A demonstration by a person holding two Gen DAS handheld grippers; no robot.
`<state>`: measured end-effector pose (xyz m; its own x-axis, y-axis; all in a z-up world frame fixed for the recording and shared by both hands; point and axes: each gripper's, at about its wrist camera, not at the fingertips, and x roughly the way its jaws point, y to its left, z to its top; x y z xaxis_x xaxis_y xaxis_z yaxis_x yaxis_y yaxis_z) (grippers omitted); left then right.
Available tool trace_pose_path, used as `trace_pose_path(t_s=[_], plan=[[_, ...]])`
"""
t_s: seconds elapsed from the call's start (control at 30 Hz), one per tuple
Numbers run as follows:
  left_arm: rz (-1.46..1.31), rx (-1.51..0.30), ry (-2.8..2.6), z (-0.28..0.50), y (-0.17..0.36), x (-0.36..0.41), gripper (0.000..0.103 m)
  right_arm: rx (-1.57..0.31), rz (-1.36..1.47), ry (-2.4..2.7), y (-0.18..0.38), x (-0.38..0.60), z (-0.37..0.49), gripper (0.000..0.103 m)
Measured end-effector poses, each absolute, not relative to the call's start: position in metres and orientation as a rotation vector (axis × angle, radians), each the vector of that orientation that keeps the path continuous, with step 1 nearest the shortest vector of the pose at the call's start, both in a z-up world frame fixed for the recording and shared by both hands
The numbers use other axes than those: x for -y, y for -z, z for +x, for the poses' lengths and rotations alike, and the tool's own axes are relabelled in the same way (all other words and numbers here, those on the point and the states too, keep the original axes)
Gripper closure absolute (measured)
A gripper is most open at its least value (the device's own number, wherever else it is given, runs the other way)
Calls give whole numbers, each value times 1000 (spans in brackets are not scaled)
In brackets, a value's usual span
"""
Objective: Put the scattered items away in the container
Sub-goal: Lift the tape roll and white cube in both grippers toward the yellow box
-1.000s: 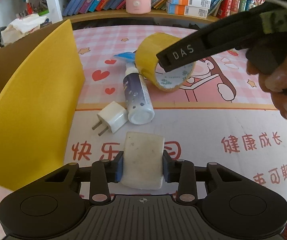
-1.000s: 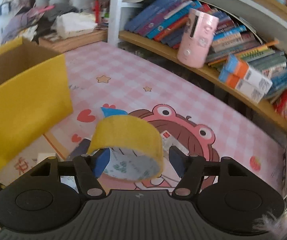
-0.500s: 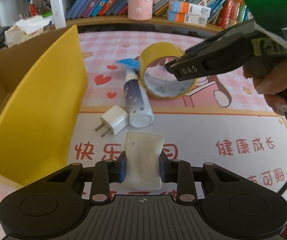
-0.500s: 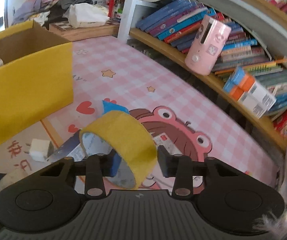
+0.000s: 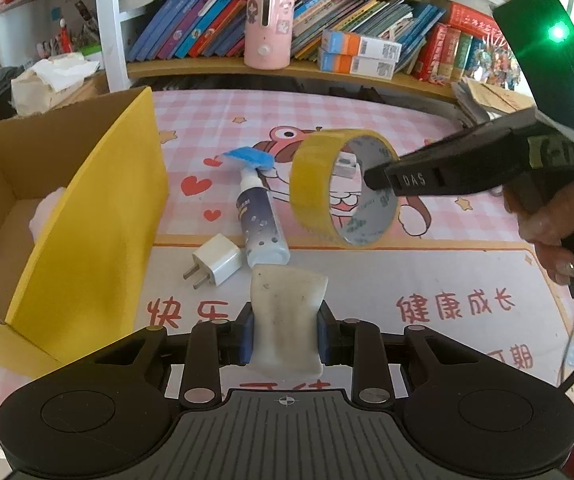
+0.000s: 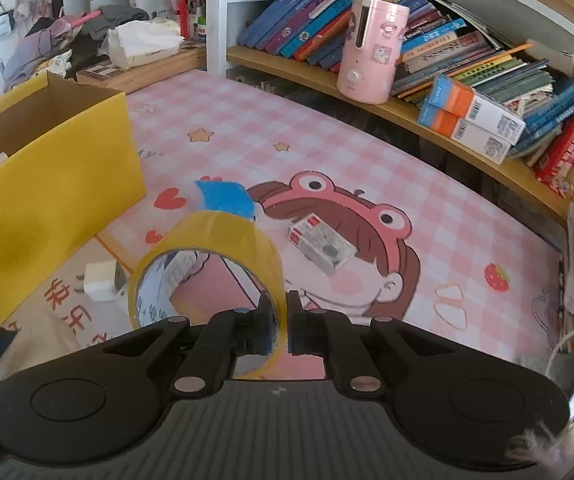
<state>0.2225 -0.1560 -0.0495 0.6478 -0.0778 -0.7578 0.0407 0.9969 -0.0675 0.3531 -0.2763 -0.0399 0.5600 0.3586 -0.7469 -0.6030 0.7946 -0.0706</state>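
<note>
Yellow tape roll (image 6: 207, 272) pinched through wall by my right gripper (image 6: 283, 320), aloft right of box (image 5: 87, 220); light, rigid. Left gripper (image 5: 285, 336) squeezes soft white pad (image 5: 287, 312), deforming, near box.

tape (image 5: 311, 184) yellow | box (image 5: 87, 240) yellow | mat (image 6: 247, 128) pink checked

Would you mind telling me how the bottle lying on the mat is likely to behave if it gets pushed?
The bottle lies on its side and looks round, so it would probably roll sideways. The charger sits close beside its base and might get nudged. Its smooth plastic may slip in the jaws.
</note>
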Motion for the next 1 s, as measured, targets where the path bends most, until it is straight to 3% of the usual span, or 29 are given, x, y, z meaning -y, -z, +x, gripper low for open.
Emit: trace_pose_path(t_s=[0.53,1.0], plan=[[-12,-807,141,181,32,163,76,-833,-216,-514,29,302,287,97],[23,-767,209,125,16,125,76,-846,-133,-392,21,296,207,97]])
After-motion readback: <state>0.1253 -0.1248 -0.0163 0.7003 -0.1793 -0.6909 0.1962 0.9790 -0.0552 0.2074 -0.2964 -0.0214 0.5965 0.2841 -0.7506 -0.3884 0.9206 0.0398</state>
